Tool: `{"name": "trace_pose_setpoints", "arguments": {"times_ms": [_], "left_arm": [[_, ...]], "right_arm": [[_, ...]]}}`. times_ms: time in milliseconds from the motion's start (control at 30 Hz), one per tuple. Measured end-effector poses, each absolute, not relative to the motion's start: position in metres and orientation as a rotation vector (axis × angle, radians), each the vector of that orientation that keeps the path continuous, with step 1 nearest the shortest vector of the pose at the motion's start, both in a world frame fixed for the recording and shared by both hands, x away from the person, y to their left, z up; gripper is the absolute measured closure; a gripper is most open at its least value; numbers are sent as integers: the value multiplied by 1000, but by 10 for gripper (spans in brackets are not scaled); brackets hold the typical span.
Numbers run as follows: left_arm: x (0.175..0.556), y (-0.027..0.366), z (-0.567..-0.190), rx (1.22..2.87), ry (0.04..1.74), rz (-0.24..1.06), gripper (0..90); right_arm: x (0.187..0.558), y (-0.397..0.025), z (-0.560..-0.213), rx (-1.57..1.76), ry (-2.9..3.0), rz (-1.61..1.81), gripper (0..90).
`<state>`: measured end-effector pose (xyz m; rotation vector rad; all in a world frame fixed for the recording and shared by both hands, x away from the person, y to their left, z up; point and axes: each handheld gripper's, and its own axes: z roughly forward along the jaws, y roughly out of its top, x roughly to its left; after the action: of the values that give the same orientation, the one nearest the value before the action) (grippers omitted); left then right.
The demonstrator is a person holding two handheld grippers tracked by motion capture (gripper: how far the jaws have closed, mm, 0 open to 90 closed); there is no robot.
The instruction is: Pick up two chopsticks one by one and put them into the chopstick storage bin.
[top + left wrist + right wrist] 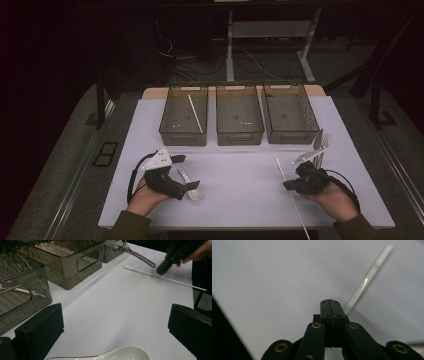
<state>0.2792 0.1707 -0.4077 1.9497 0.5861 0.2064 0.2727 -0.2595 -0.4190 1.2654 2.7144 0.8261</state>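
Observation:
A white ceramic spoon (194, 191) lies near the table's front left. Its handle runs between the wide-apart jaws of my open left gripper (186, 171), and in the left gripper view the bowl of the spoon (120, 353) sits low between the jaws of the left gripper (115, 325). A long white chopstick (290, 192) lies slanted at the front right, its near end past the table edge. My right gripper (288, 186) is shut, its tip right at the chopstick (367, 277), which emerges from behind the right gripper's (329, 305) closed jaws.
Three dark see-through bins stand in a row at the back: left bin (170, 122) holding another white chopstick (195, 113), middle bin (239, 137), right bin (290, 135). A metal fork (321, 145) lies beside the right bin. The white table (240, 170) is bare mid-front.

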Motion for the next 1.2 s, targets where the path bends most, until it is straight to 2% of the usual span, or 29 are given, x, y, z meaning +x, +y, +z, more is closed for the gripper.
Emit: {"name": "trace_pose_setpoints", "arguments": {"times_ms": [333, 900, 1200], "left_arm": [[279, 171, -408, 1951, 586, 209, 0], [279, 170, -408, 1952, 584, 209, 0], [279, 170, -408, 1954, 584, 209, 0]], "right_arm": [[235, -265, -428, 1222, 2806, 699, 897], [245, -295, -419, 1309, 2670, 657, 896], [237, -300, -425, 1337, 2711, 600, 897]]}}
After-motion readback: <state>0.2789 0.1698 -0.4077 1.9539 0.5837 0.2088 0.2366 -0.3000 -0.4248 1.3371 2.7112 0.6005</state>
